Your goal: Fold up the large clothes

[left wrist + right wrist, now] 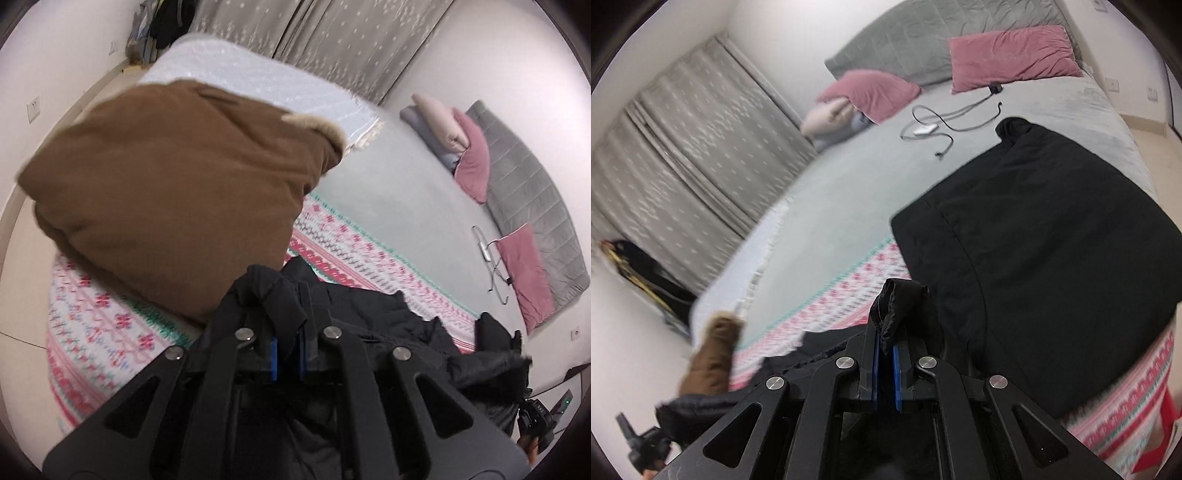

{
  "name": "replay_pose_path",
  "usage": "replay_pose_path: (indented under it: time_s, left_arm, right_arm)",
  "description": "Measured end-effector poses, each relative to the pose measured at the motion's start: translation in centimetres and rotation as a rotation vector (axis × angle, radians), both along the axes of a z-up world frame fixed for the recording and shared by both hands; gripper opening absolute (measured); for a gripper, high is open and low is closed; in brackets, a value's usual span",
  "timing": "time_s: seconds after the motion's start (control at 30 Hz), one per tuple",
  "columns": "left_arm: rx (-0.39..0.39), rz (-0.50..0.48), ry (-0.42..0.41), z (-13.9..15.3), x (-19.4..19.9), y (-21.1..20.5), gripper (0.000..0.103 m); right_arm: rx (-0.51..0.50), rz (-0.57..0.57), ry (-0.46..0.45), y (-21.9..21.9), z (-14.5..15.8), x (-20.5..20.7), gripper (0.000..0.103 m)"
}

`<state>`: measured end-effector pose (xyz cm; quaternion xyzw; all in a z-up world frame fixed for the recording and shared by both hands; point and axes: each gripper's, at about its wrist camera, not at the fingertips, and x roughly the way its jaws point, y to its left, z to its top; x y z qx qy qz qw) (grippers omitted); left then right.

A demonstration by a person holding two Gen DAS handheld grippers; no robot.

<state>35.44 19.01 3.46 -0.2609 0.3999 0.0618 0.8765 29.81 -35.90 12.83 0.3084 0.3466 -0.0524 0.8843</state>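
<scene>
A bed (831, 192) with a grey sheet carries a flower-patterned blanket (351, 254), two pink pillows (1012, 55), a grey quilt (923, 48) and a tangled charging cable (945, 125), with grey curtains (683, 155) behind.

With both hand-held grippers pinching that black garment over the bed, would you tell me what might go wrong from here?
1. Each hand-held gripper, left and right, pinches only a small bunch of the black padded jacket, so the fabric could slip out.
2. The folded brown coat with fur trim lies close by; the swinging jacket might knock it out of shape.
3. The grey charging cable with white adapter lies loose on the grey bedsheet and could snag.
</scene>
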Motion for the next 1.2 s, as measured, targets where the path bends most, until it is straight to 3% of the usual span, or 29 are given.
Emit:
replay_pose_path:
  time_s: [0.13, 0.33, 0.4, 0.43, 0.5, 0.53, 0.57, 0.63, 0.73, 0.83, 0.9, 1.0, 1.03, 1.1, 1.2]
  left_arm:
    - [-0.006, -0.023, -0.009, -0.2, 1.7, 0.1, 0.015]
    - [-0.093, -0.053, 0.013, -0.2, 2.8, 0.8, 0.024]
    - [-0.157, -0.040, -0.005, 0.3, 2.8, 1.6, 0.034]
    - [-0.190, -0.024, -0.030, 0.7, 2.5, 2.2, 0.038]
    - [-0.222, 0.041, -0.098, 1.7, 1.5, 3.6, 0.064]
    - [-0.217, 0.073, -0.122, 2.0, 1.1, 4.1, 0.067]
    - [-0.211, 0.092, -0.137, 2.3, 0.7, 4.5, 0.068]
    - [-0.207, 0.084, -0.132, 2.5, 0.4, 4.8, 0.068]
    - [-0.160, 0.040, -0.117, 2.9, 0.0, 3.9, 0.068]
    - [-0.037, -0.055, -0.109, 4.0, -0.6, 1.2, 0.068]
    - [0.029, -0.121, -0.110, 4.8, -1.3, -0.5, 0.068]
    - [0.105, -0.204, -0.141, 6.0, -2.6, -3.3, 0.068]
    - [0.121, -0.236, -0.138, 6.1, -3.0, -4.4, 0.068]
    - [0.154, -0.305, -0.119, 5.7, -3.8, -6.4, 0.068]
    - [0.216, -0.396, -0.093, 4.4, -5.0, -9.7, 0.068]
  right_arm:
    - [-0.002, -0.021, 0.047, 0.0, -2.4, 2.5, 0.005]
    - [0.080, -0.090, 0.093, -1.5, -4.6, 4.1, 0.012]
    - [0.079, -0.103, 0.085, -1.5, -4.3, 4.0, 0.017]
    - [0.066, -0.106, 0.075, -1.4, -4.0, 3.9, 0.024]
    - [-0.002, -0.133, 0.039, -1.4, -2.8, 3.2, 0.041]
    - [-0.024, -0.149, 0.030, -1.5, -2.5, 3.0, 0.054]
    - [-0.062, -0.182, 0.022, -1.7, -2.1, 2.5, 0.060]
    - [-0.085, -0.181, 0.020, -1.9, -1.6, 2.1, 0.061]
    - [-0.105, -0.035, 0.013, -0.7, -0.4, 2.0, 0.061]
    - [-0.231, 0.216, -0.008, 3.1, 1.2, 1.7, 0.061]
    - [-0.318, 0.556, -0.022, 7.9, 1.5, 0.4, 0.061]
    - [-0.390, 0.929, -0.062, 14.5, 0.4, -2.8, 0.061]
    - [-0.434, 1.007, -0.043, 16.6, -0.4, -3.5, 0.060]
    - [-0.509, 1.066, -0.008, 19.5, -1.7, -3.8, 0.060]
    - [-0.497, 1.006, 0.068, 21.4, -3.9, -1.1, 0.060]
